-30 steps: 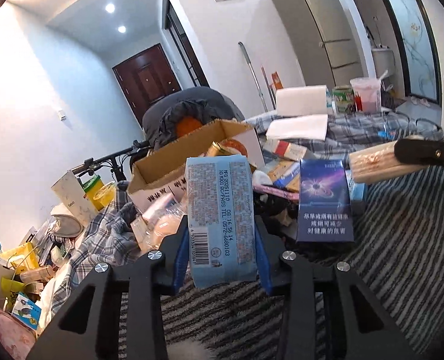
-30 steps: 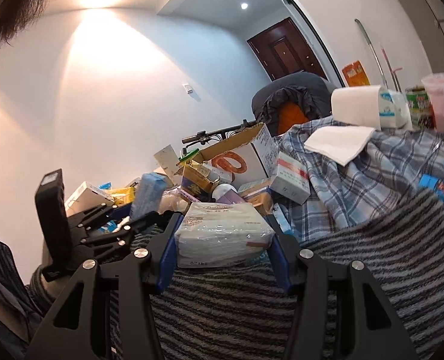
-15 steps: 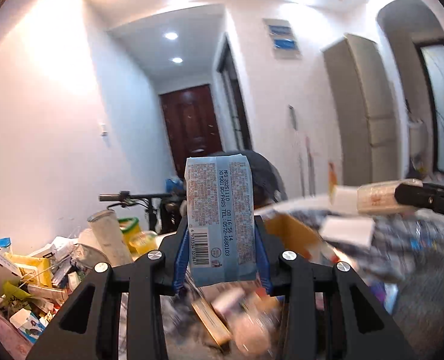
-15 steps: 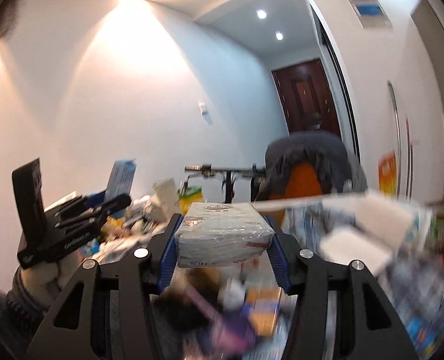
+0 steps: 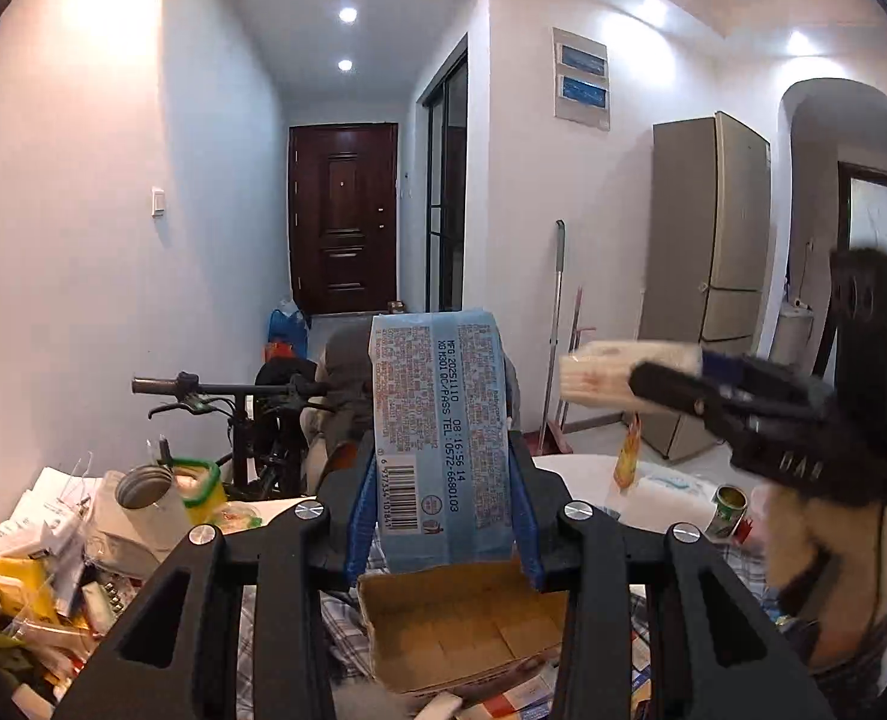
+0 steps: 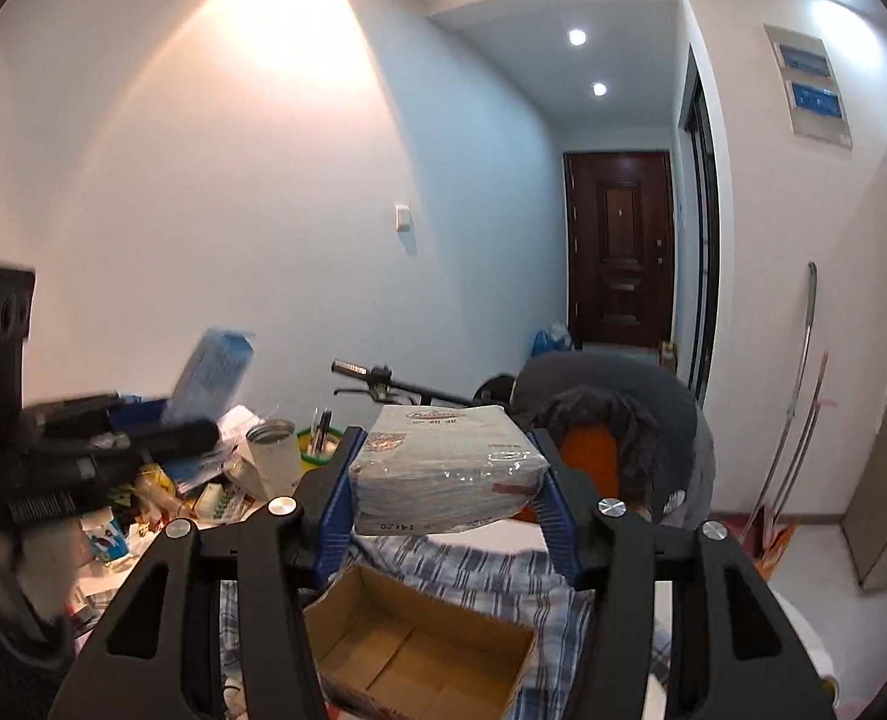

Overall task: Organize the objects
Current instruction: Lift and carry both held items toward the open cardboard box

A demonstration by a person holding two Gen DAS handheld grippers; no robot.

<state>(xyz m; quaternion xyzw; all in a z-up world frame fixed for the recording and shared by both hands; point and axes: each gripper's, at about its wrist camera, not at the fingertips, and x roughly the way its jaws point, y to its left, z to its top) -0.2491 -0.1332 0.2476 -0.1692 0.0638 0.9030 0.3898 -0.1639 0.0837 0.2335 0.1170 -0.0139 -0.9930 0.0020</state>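
Left gripper (image 5: 443,516) clamps a blue packet (image 5: 440,426) upright between its blue pads, held in the air above an open cardboard box (image 5: 473,630). Right gripper (image 6: 446,516) grips a wrapped white tissue pack (image 6: 449,468) lying flat, also above that box, which I see resting on plaid cloth (image 6: 491,564). Clutter pile (image 5: 41,552) sits at my left.

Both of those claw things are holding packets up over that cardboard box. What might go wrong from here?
The blue packet stands tall in the left gripper, pinched only near its lower end, so it might tip or slip. The soft tissue pack in the right gripper may squash or slide. The open cardboard box sits among clutter on a plaid cloth, so a careless drop may miss.
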